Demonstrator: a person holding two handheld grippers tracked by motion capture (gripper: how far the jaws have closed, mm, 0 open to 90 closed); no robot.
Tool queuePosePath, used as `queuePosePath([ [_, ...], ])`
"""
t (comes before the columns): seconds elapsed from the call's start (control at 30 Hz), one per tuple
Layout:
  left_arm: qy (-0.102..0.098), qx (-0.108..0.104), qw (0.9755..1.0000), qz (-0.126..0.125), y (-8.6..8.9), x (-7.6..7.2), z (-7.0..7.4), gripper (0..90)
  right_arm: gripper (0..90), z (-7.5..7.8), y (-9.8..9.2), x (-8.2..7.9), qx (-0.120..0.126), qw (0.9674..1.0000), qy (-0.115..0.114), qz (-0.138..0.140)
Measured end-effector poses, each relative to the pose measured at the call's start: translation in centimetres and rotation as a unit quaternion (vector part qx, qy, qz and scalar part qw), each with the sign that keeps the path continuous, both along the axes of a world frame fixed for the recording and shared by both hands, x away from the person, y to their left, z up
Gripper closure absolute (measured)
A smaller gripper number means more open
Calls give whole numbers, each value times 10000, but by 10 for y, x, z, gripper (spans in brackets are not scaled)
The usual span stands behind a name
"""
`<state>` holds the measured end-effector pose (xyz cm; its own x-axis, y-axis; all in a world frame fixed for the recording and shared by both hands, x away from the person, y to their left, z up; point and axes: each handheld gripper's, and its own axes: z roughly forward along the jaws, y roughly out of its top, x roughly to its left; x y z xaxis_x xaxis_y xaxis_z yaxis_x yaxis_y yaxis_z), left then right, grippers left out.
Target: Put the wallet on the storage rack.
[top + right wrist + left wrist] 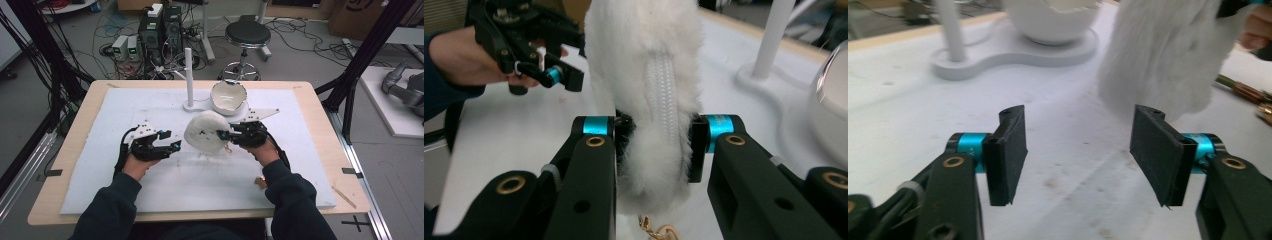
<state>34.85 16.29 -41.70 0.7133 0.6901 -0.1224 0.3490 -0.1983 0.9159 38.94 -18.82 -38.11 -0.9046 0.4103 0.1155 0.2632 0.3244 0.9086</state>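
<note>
2 claws work over a white mat on the desk (pixel 60 180) in the high view. The right claw (pixel 223 134) holds a fluffy white pouch (pixel 205 131) up off the mat, near the centre; lifted like that, its free side faces the left claw (pixel 175 145), which sits just beside it with nothing between its jaws. Behind them stand a white post (pixel 188 75) on a flat base and a white bowl (pixel 229 97) with a broken-looking rim, both well apart from the hands. A small gold-coloured item (pixel 260 182) lies near the right sleeve.

From the left gripper view, the left claw (pixel 1078 145) is spread wide, its 2 black pads level above the mat. The pouch (pixel 1163 55) hangs ahead and to the right, not yet between the pads; I judge the wide spread is meant to take its bulk.

From the right gripper view, the right claw (pixel 654 145) is clamped on the pouch (pixel 644 60), squeezing the fur on either side of a white zipper (pixel 664 95) that runs up the edge facing the camera. A gold chain (pixel 654 230) dangles below. Pinching beside the zipper probably steadies it for the other hand (pixel 459 55).
</note>
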Motion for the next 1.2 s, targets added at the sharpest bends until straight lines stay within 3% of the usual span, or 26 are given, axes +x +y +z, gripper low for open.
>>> queuePosePath([
  [0.07, -75, 2, 9997, 215, 10, 1, 1, 371, 742, 4, 2, 3, -20, 10000, -55, 1],
  [0.1, -98, -3, 9995, 302, 17, 2, 1, 338, 742, 14, 7, 12, -100, 9997, -218, -30],
  [0.3, -267, -170, 9979, 571, 38, 4, 3, 278, 742, 38, 16, 36, -217, 9988, -422, -132],
  [0.4, -221, -222, 9972, 673, 46, 5, 2, 277, 742, 51, 20, 47, -292, 9976, -594, -196],
  [0.53, -174, -206, 9972, 704, 48, 5, 0, 277, 742, 69, 23, 62, -459, 9944, -917, -269],
  [0.67, -123, -187, 9975, 672, 47, 6, -1, 277, 742, 79, 23, 74, -561, 9922, -1057, -348],
  [0.7, -102, -188, 9977, 646, 47, 6, -2, 277, 742, 84, 21, 82, -575, 9897, -1231, -455],
  [0.9, -70, -183, 9980, 606, 47, 5, -4, 278, 742, 88, 14, 100, -643, 9873, -1291, -663],
  [0.93, -46, -179, 9979, 619, 47, 5, -5, 277, 742, 89, 10, 108, -766, 9852, -1337, -750],
  [0.97, -39, -173, 9980, 611, 47, 5, -5, 277, 742, 89, 10, 108, -766, 9852, -1337, -750],
  [1.03, 5, -197, 9978, 634, 49, 4, -6, 277, 742, 89, 5, 117, -996, 9794, -1536, -856],
  [1.07, 5, -197, 9978, 634, 49, 4, -6, 278, 742, 89, 5, 117, -996, 9794, -1536, -856],
  [1.1, 5, -216, 9976, 651, 49, 3, -7, 278, 741, 87, -2, 122, -1093, 9764, -1593, -965],
  [1.17, 14, -245, 9975, 656, 50, 3, -7, 277, 741, 86, -3, 123, -1139, 9754, -1606, -994],
  [1.2, 32, -244, 9975, 659, 51, 3, -8, 278, 741, 82, -7, 126, -1341, 9722, -1627, -1016],
])
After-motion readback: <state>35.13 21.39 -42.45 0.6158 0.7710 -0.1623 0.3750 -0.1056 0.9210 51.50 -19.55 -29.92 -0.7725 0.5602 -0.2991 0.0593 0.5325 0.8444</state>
